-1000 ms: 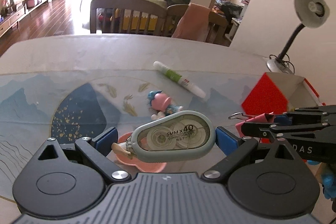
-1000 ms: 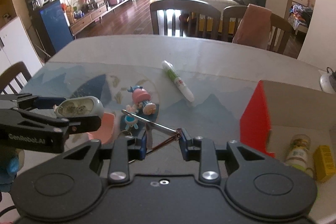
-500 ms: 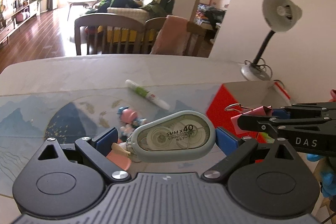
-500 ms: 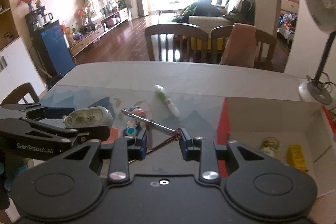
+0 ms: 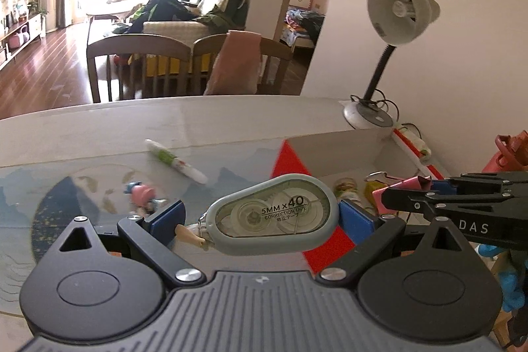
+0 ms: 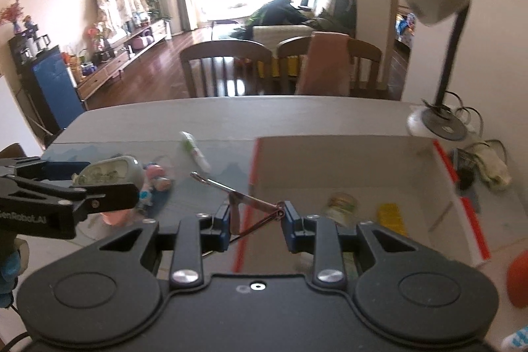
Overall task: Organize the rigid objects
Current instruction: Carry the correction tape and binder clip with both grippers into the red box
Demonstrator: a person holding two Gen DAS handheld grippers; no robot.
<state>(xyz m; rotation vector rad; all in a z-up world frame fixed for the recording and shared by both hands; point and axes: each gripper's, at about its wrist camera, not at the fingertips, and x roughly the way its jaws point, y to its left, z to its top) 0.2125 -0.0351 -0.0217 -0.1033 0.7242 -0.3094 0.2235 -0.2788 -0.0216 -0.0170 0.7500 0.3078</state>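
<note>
Left hand-held gripper: its two blue pads are closed on the ends of a grey teardrop-shaped correction-tape dispenser with a clear window and printed label, held lengthwise between them, above the worktop. Seen from the right wrist, the same dispenser sits in the left hand-held gripper at the left edge of the frame.

Right hand-held gripper: its pads are narrowly set and clamp a pink metal binder clip, whose wire handle juts forward and to the left. From the left wrist, the clip's pink body shows at the tip of the right hand-held gripper, above the box.

Open cardboard box with red outer sides: it stands on the worktop ahead of the right hand-held gripper. Inside lie a small clear jar with a pale lid and a yellow rectangular block, near each other.

On the glass-covered, patterned worktop to the left of the box: a white tube-shaped pen with a green label, lying flat, and a small pink-and-blue toy figure nearer the left hand-held gripper.

Beyond the box: a grey gooseneck desk lamp, its base at the far corner of the worktop.
</note>
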